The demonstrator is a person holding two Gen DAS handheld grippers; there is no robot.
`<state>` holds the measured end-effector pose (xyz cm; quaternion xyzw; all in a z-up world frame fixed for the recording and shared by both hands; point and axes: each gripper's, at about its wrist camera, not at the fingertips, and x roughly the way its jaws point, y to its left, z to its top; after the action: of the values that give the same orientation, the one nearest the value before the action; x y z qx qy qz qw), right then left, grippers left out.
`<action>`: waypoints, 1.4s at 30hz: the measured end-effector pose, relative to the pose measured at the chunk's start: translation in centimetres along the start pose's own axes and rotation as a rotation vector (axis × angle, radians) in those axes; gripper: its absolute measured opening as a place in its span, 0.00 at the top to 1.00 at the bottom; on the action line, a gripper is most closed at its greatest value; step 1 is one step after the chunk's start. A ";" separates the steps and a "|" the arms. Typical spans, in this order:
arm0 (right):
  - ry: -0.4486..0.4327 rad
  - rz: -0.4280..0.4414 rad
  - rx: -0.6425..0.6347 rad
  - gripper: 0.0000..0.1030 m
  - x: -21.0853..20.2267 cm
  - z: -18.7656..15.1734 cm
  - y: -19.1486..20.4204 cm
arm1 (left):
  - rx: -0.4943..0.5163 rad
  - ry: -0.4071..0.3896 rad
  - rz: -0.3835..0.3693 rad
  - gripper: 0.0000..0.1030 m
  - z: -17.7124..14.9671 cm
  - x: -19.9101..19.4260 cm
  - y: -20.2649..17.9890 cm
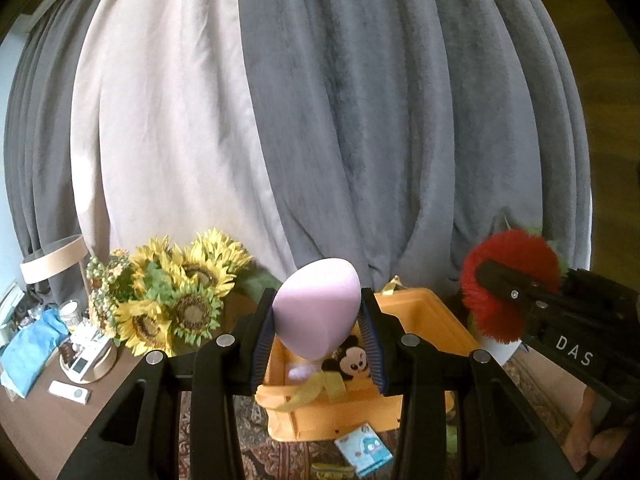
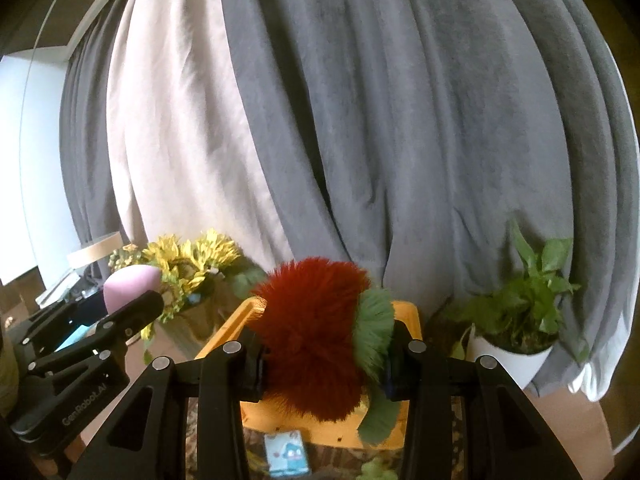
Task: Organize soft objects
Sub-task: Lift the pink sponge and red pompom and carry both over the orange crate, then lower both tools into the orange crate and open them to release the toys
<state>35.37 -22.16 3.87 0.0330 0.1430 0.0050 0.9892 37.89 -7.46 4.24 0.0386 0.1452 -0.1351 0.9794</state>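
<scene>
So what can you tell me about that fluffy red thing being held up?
The fluffy red toy looks like long-haired plush, rounded, with a shaggy green tuft on its right side, perhaps leaves. The right gripper clamps it from both sides, holding it in the air above the orange bin. Only the gripper's pads touch it.

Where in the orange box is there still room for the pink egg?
The orange box looks bare along its far side, behind the mouse toy. The near end is crowded: the mouse toy, a yellow ribbon and a small pink puff. The pink egg sits in the left tongs above it.
</scene>
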 end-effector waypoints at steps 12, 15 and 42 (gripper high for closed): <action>0.060 0.002 -0.001 0.60 6.8 1.4 -1.5 | 0.012 0.026 0.003 0.61 1.3 6.1 0.2; 0.096 0.006 0.008 0.60 8.6 1.5 -1.8 | 0.009 0.053 -0.007 0.61 1.3 7.9 0.3; 0.576 0.055 0.120 0.60 21.6 -4.6 -4.7 | -0.002 0.459 -0.078 0.61 -3.6 21.0 0.5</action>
<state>54.73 -26.15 -6.97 0.0925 0.4168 0.0326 0.9037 56.41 -11.87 -5.38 0.0617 0.3658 -0.1604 0.9147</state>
